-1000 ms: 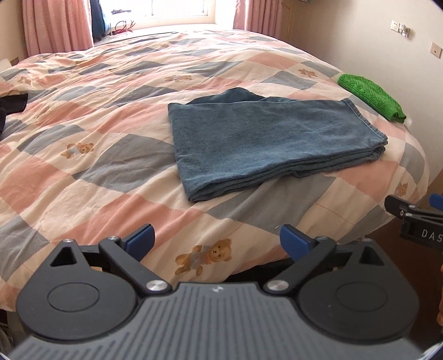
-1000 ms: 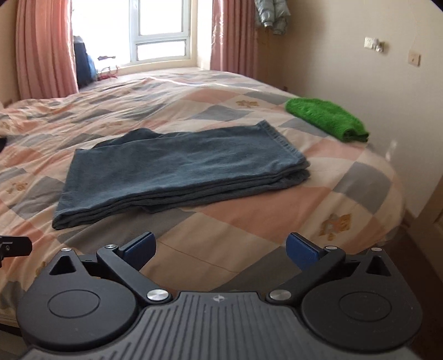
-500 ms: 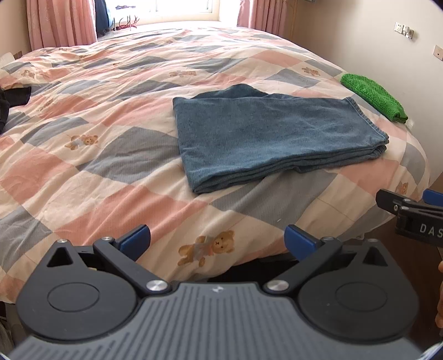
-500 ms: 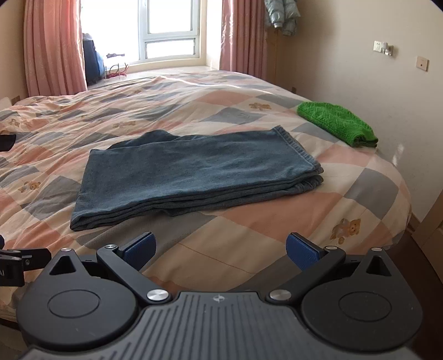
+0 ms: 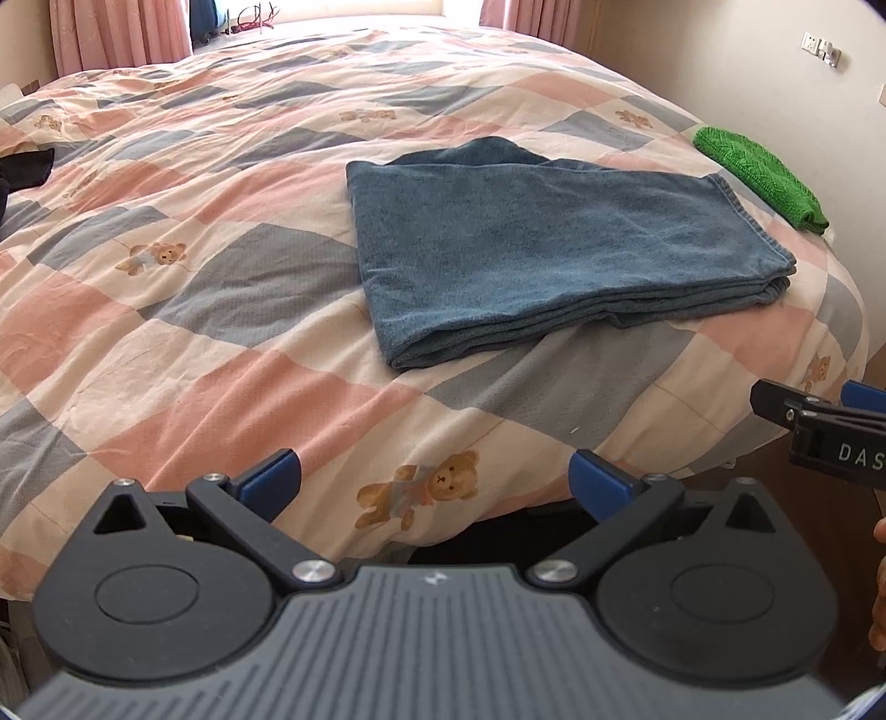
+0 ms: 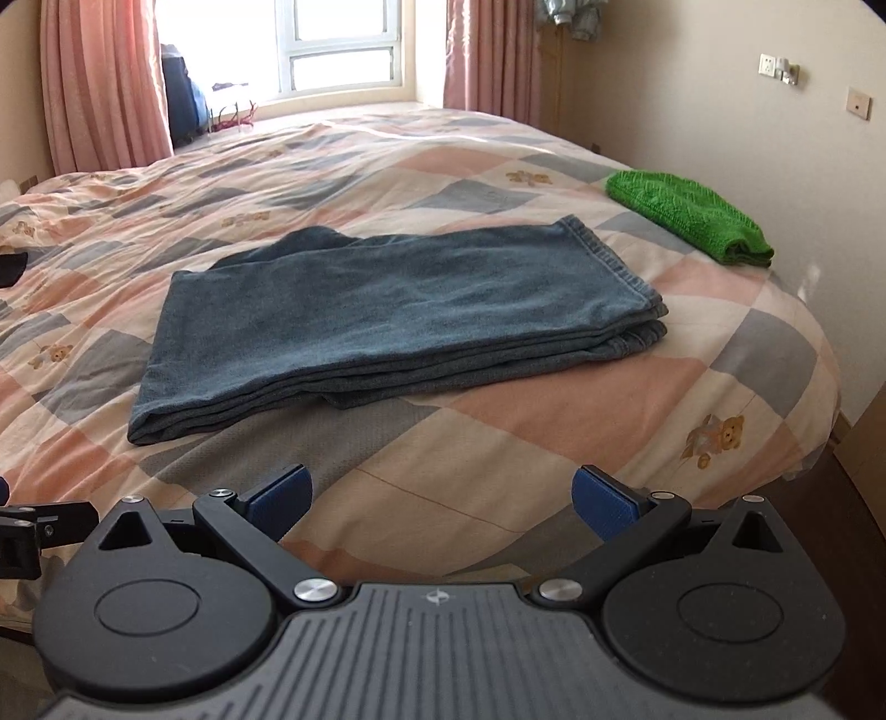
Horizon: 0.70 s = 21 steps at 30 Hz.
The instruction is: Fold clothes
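Note:
Folded blue jeans [image 5: 554,255] [image 6: 387,310] lie flat in several layers on the checked quilt [image 5: 194,310] [image 6: 554,432], near the bed's front right corner. My left gripper [image 5: 434,482] is open over the quilt's near edge, well short of the jeans, with nothing between its blue pads. My right gripper [image 6: 440,490] is open too and empty, also short of the jeans; its side shows at the right rim of the left wrist view.
A folded green knit garment [image 5: 758,177] [image 6: 692,216] lies by the wall on the bed's right edge. A dark garment [image 5: 25,169] sits at the far left. Pink curtains [image 6: 105,83] flank a window [image 6: 343,50] beyond the bed.
Both grippers have drawn back and risen a little, so the jeans sit lower and farther out in both views. Both stay open and empty; the jeans have not moved.

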### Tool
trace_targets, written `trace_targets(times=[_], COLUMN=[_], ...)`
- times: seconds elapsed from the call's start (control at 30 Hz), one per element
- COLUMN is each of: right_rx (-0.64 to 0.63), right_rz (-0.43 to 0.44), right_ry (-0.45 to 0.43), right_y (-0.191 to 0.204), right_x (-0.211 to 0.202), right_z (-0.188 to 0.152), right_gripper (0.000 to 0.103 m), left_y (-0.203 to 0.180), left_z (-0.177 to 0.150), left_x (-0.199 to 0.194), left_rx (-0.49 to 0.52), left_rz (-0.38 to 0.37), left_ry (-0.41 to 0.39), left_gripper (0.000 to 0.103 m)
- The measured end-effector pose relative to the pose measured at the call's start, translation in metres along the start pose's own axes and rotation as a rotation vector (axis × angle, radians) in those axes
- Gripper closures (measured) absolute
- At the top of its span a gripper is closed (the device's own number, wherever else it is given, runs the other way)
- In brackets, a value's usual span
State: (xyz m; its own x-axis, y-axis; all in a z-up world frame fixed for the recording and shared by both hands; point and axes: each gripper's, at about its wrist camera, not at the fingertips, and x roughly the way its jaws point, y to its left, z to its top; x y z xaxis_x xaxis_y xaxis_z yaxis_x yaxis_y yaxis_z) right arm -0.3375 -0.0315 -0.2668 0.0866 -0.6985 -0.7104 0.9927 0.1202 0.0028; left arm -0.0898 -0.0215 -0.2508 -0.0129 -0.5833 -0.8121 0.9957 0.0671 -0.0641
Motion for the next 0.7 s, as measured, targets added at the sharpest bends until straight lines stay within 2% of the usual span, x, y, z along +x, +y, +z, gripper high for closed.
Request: trace_targets(times=[0.4,0.63,0.7], right_rx=[0.023,0.031,0.024], right_rz=[-0.011,0.002,0.010], right_ry=[0.038,0.023,0.011], right_y=[-0.010,-0.013,-0.012], right_x=[0.023,0.030,0.033], right_z=[0.005,0.009,0.009], right_gripper=[0.000,0.000,0.000], left_y=[-0.010,-0.009,0.001], left_z=[0.015,0.021,0.026], left_x=[0.024,0.036,0.037], left_rx=[0.005,0.024,0.030], left_rz=[-0.007,-0.025,-0.072], left_ry=[0.017,0.030,0.026], left_gripper=[0.001,0.001,0.001])
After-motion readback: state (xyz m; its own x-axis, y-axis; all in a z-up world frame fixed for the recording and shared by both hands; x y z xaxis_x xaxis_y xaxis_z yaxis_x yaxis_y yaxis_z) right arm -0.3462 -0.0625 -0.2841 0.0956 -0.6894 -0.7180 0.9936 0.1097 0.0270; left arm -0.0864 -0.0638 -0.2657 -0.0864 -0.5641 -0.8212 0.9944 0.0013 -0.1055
